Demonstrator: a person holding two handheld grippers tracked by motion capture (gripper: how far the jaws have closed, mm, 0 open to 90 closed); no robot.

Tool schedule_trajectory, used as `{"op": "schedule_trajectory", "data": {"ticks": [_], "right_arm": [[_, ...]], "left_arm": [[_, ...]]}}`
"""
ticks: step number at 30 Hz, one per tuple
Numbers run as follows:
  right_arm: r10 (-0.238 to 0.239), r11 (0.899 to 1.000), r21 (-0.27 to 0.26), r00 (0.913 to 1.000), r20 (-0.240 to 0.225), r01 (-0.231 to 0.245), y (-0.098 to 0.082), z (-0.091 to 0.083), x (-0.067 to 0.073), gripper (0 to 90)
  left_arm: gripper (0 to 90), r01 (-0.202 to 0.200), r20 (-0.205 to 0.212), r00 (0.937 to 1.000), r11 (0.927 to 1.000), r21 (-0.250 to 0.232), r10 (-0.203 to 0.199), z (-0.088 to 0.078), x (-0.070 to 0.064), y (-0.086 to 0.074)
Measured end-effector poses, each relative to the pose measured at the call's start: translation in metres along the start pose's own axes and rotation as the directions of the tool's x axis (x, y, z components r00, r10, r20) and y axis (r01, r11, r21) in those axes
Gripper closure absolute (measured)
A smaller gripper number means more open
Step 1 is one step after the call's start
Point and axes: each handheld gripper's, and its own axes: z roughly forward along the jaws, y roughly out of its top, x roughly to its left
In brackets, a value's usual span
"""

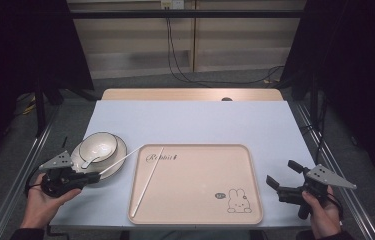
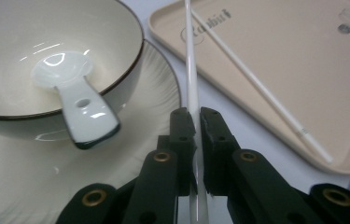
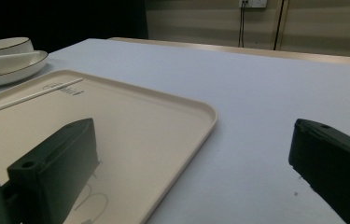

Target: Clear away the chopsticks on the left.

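White chopstick, pinched near its end by the clamped left gripper, may pivot and slip near the worktop's left edge, while the right gripper gapes empty.

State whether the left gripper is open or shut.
Shut: the left gripper has its jaws clamped on a white chopstick.

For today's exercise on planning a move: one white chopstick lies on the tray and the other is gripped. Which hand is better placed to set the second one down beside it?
The left. Its gripper is shut on the second chopstick, beside the tray. The right gripper stands open and holds nothing.
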Motion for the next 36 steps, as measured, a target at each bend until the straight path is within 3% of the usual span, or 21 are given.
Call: {"op": "schedule_trajectory", "data": {"ticks": [11, 16, 21, 22, 25, 26, 28, 32, 34, 36], "right_arm": [[-0.005, 1.0, 0.003, 1.0, -0.007, 0.005, 0.0, 0.0, 0.001, 0.7], [0.002, 1.0, -0.002, 1.0, -0.003, -0.002, 0.0, 0.0, 0.001, 0.7], [-0.003, 1.0, 0.0, 1.0, -0.004, 0.003, 0.0, 0.0, 0.0, 0.7], [0.01, 1.0, -0.003, 1.0, -0.001, -0.01, 0.0, 0.0, 0.001, 0.7], [-0.011, 1.0, 0.004, 0.9999, -0.002, 0.011, 0.0, 0.0, 0.0, 0.7], [0.007, 1.0, -0.003, 1.0, 0.0, -0.007, 0.0, 0.0, 0.001, 0.7], [0.001, 1.0, 0.0, 1.0, -0.004, -0.001, 0.0, 0.0, 0.001, 0.7], [-0.014, 1.0, 0.005, 0.9999, -0.007, 0.014, 0.0, 0.0, 0.0, 0.7], [-0.01, 1.0, 0.003, 0.9999, -0.008, 0.01, 0.0, -0.001, 0.001, 0.7], [-0.022, 1.0, 0.005, 0.9997, -0.009, 0.022, 0.0, 0.0, 0.0, 0.7]], "left_arm": [[84.4, 0.013, -0.021, 0.9997, 0.999, -0.043, -0.014, -0.002, -0.033, 0.004], [84.3, 0.045, -0.027, 0.9986, 0.998, -0.044, -0.046, 0.001, -0.051, 0.009], [84.4, 0.114, -0.044, 0.9921, 0.9904, -0.079, -0.118, 0.003, -0.062, 0.013], [84.4, 0.117, -0.04, 0.9919, 0.9904, -0.074, -0.12, 0.004, -0.064, 0.013], [84.4, 0.131, -0.036, 0.9904, 0.9893, -0.064, -0.133, 0.01, -0.076, 0.018], [84.4, 0.125, -0.049, 0.9905, 0.9903, -0.061, -0.128, 0.012, -0.08, 0.021], [84.4, 0.132, -0.07, 0.9883, 0.9894, -0.06, -0.136, 0.015, -0.083, 0.025], [84.4, 0.155, -0.07, 0.9847, 0.9855, -0.07, -0.16, 0.025, -0.084, 0.027], [84.3, 0.155, -0.096, 0.9823, 0.9858, -0.064, -0.161, 0.032, -0.082, 0.027], [84.3, 0.185, -0.107, 0.9759, 0.9809, -0.061, -0.19, 0.041, -0.079, 0.026]]}}
